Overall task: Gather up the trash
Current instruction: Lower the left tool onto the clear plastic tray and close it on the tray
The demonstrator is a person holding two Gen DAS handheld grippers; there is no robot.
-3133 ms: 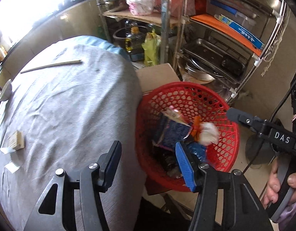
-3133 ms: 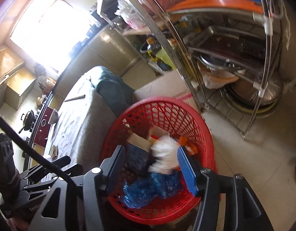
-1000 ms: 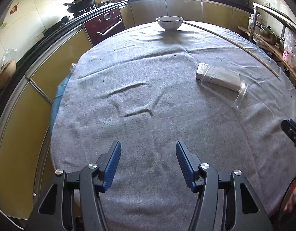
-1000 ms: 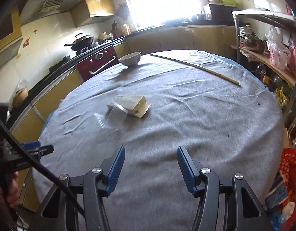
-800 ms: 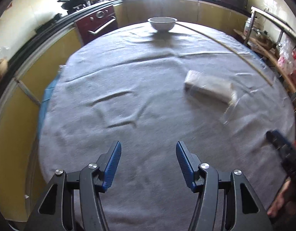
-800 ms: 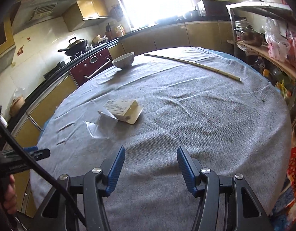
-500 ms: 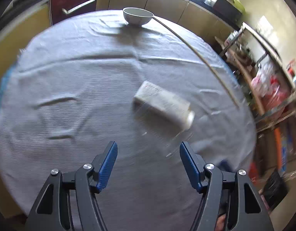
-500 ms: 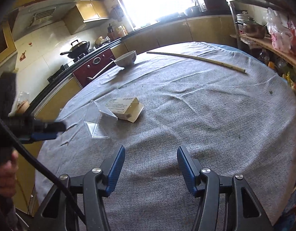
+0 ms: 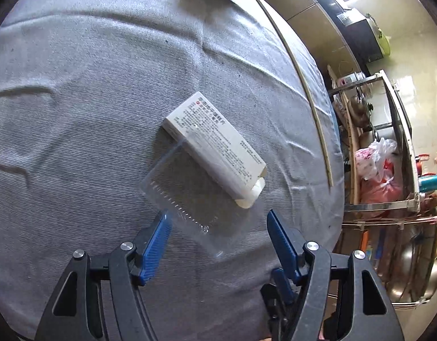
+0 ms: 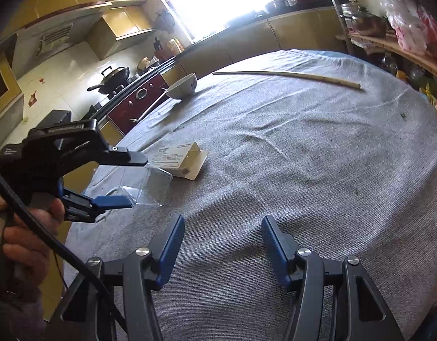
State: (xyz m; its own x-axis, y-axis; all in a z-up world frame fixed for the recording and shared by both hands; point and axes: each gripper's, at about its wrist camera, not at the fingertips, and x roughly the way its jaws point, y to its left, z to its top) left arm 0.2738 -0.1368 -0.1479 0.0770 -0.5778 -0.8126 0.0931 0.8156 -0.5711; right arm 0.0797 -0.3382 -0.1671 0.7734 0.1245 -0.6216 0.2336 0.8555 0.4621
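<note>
A white printed carton (image 9: 215, 150) lies on the grey tablecloth with one end flap open. A clear plastic tray (image 9: 187, 199) lies against its near side. My left gripper (image 9: 218, 227) is open, just short of the tray's near edge, its jaws wider than the tray. In the right wrist view the carton (image 10: 178, 157) and the tray (image 10: 150, 184) sit at centre left, with the left gripper (image 10: 130, 182) beside the tray. My right gripper (image 10: 222, 238) is open and empty above the cloth, to the right of the trash.
A white bowl (image 10: 182, 86) stands at the table's far side, and a long pale stick (image 10: 286, 75) lies behind it. A metal rack with pots and bags (image 9: 386, 153) stands past the table's right edge. A stove and counters (image 10: 119, 85) lie beyond.
My left gripper has swung in over the table and down towards the carton and clear tray, which now lie just ahead of its jaws. My right gripper has edged forward, staying open.
</note>
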